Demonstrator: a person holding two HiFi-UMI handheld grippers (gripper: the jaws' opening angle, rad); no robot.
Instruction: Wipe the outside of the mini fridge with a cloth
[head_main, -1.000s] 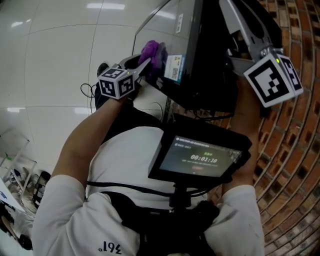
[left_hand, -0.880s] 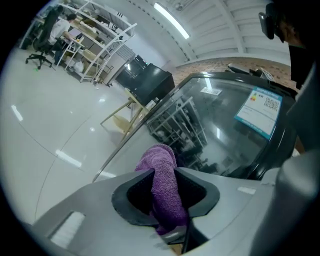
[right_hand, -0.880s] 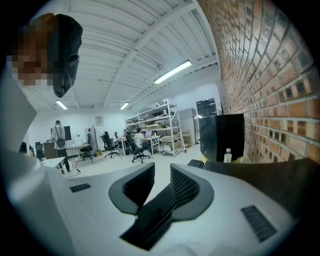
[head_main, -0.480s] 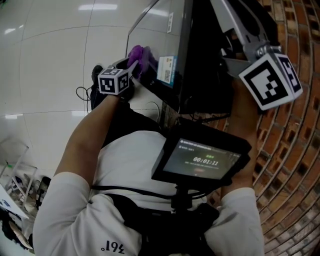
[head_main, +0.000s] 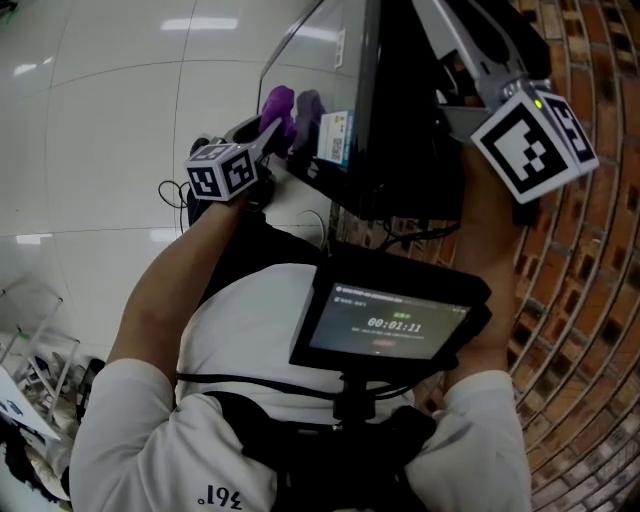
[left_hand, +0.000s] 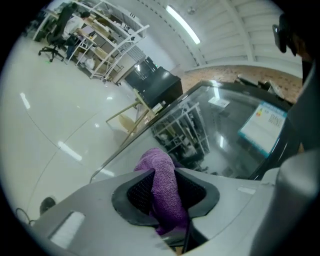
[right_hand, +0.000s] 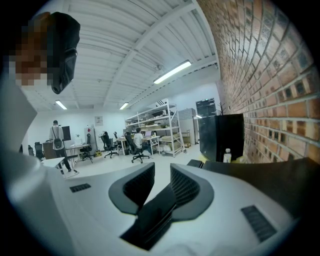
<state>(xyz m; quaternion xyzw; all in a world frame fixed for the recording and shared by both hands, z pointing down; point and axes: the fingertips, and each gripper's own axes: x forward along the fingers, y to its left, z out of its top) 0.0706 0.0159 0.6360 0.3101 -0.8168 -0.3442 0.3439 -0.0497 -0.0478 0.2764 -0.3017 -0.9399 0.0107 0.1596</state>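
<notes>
- While you stood over the mini fridge (head_main: 400, 130), your left hand-held gripper (head_main: 272, 132) was clamped on the purple cloth (head_main: 287, 108), pads pressing its folded middle.
- The cloth's free end lay up against the fridge's glass face, just beside a white label (head_main: 336, 138).
- Your right hand-held gripper (right_hand: 161, 184) held nothing, jaws narrowly apart, by the fridge's dark body near the brick wall (head_main: 590, 260).

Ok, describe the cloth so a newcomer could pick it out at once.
Find the black mini fridge with the glass door beside the red brick wall. At that glass, next to a white and teal label, a fluffy purple terry cloth is pinched in the jaws of the left gripper. It is the only soft, purple thing there.
</notes>
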